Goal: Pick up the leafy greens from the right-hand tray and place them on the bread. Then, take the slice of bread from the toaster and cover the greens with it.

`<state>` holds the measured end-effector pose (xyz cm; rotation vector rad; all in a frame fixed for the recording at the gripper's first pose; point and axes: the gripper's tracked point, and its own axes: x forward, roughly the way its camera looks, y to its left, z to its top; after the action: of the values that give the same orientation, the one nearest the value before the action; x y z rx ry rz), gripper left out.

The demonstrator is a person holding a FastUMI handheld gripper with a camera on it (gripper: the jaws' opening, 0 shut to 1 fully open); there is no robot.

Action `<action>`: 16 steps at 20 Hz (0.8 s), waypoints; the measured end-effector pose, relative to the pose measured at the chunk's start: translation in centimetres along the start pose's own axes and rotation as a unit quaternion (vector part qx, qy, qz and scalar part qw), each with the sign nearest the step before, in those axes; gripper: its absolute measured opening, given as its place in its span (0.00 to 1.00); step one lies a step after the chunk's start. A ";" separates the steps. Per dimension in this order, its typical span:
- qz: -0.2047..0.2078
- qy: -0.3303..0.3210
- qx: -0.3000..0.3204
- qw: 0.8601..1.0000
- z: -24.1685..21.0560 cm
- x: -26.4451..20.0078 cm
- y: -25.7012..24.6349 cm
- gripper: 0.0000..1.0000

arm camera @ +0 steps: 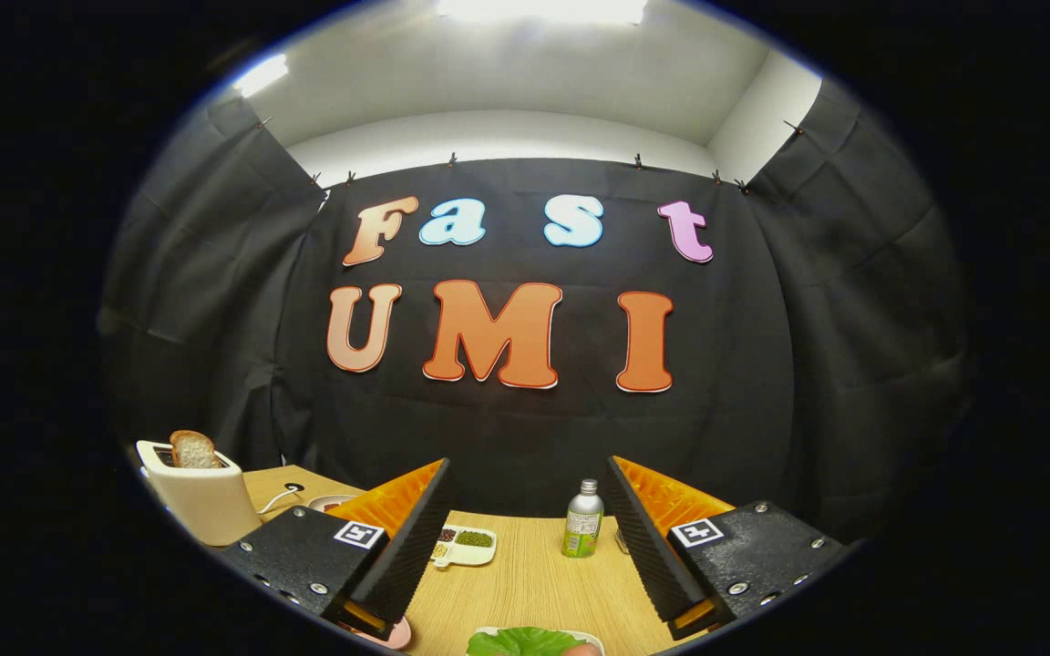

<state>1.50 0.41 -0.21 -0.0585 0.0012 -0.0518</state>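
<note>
The hand-held gripper [525,538] hangs wide open over the worktop [534,583] — leafy greens [520,641] at 6 o'clock, toaster [200,497] with bread slice [193,449] at 9 o'clock.

Wooden table [525,583] carries toaster [201,497], divided dish [466,545], bottle [583,521], tray of greens [525,640]

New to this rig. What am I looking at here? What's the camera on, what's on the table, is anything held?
It is a handheld two-finger gripper that a person carries; the fisheye camera rides on it and looks forward along its jaws. The jaws stand wide open with nothing held. On the wooden table: a toaster with a slice of bread sticking up, a small divided dish of beans or seeds, a bottle, and close in between the jaws, the leafy greens on a tray.
</note>
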 end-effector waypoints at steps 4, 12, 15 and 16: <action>0.003 0.006 0.004 1.000 0.3 -0.2 0.2 0.98; 0.011 0.010 0.004 1.000 0.8 -1.6 0.3 0.98; 0.016 0.023 -0.007 1.000 0.1 -1.7 0.1 0.98; 0.016 0.026 -0.010 0.999 -0.1 -1.8 0.1 0.98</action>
<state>-0.28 0.57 -0.32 -0.0773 0.0538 -0.0216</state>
